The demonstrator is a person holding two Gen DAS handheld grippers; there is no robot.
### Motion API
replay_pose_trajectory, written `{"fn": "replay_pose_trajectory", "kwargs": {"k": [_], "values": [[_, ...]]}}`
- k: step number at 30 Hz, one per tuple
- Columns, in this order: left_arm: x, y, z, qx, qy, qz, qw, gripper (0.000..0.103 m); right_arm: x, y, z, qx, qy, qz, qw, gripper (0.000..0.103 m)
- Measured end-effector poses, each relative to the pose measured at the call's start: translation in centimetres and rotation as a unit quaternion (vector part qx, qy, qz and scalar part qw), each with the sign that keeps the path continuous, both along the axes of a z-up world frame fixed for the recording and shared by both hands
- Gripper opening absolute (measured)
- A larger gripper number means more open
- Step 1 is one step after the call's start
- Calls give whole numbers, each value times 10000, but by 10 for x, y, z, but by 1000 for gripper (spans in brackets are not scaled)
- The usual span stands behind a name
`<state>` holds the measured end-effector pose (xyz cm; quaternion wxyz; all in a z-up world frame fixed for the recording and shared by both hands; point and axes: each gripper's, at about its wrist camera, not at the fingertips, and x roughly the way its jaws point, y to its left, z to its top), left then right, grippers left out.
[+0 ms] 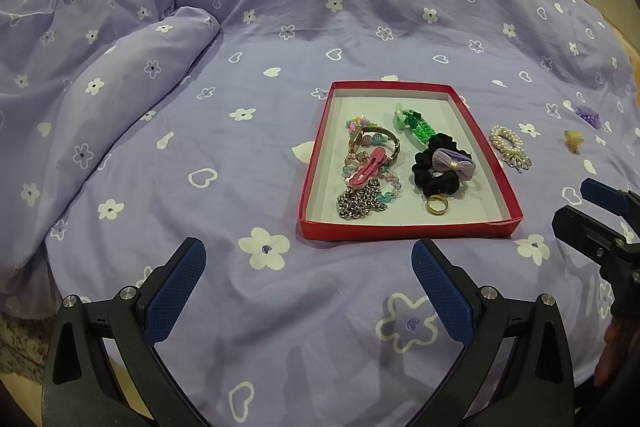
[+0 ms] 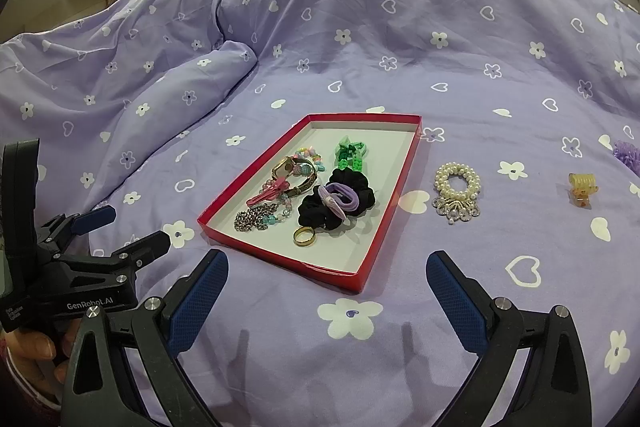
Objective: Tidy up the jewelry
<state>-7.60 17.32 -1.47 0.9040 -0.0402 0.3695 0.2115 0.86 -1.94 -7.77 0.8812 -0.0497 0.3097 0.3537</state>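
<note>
Your right gripper (image 2: 326, 291) hangs spread wide and empty, your left gripper (image 1: 308, 275) likewise. The pearl bracelet (image 2: 457, 187) lies on the bedspread (image 2: 360, 47) just right of the red tray (image 2: 376, 247), ahead-right of the right gripper, your nearer one.

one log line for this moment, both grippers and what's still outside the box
left gripper open, empty | right gripper open, empty | red box part filled | outside: pearl bracelet, yellow clip, purple flower piece
</note>
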Motion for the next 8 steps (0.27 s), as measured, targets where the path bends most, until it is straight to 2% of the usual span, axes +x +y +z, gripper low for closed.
{"fn": "replay_pose_trajectory", "kwargs": {"k": [8], "values": [[2, 2, -1, -55, 28, -45, 10000, 103, 4, 0, -2, -28, 36, -2, 10000, 101]]}}
